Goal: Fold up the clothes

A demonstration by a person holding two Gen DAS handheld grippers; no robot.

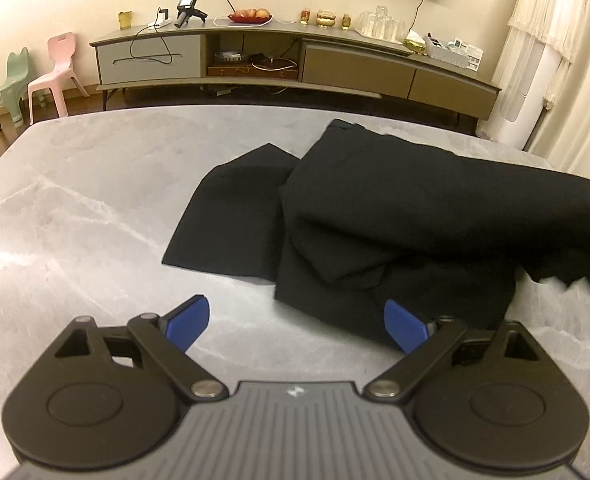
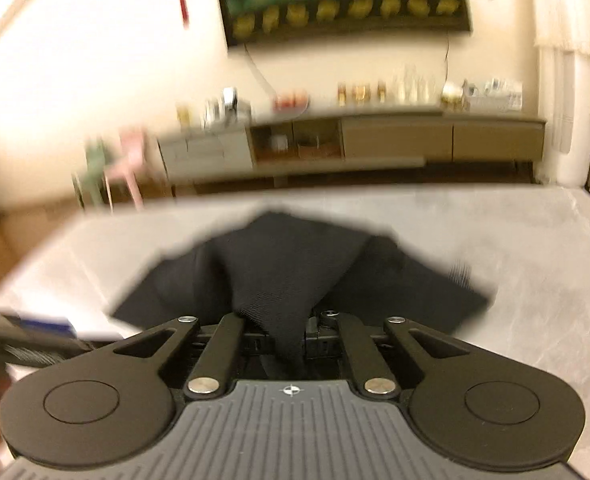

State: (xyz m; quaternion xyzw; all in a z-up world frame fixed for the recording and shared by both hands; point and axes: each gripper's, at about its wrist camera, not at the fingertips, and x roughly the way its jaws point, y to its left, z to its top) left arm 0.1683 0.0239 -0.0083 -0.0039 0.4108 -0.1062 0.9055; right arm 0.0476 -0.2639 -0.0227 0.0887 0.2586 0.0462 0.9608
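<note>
- The right claw is clenched on a bunched fold of the black garment.
- The left claw hangs released beside the garment's near edge.
- The garment lies crumpled on the grey worktop.

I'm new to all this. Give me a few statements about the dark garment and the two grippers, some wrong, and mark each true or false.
1. The right gripper is shut on the black garment. True.
2. The left gripper grips the garment too. False: its jaws stand open with nothing pinched.
3. The garment lies on a grey marbled table. True.
4. The garment is bright red. False: it is black.
5. A pink chair stands beyond the table. True.
</note>
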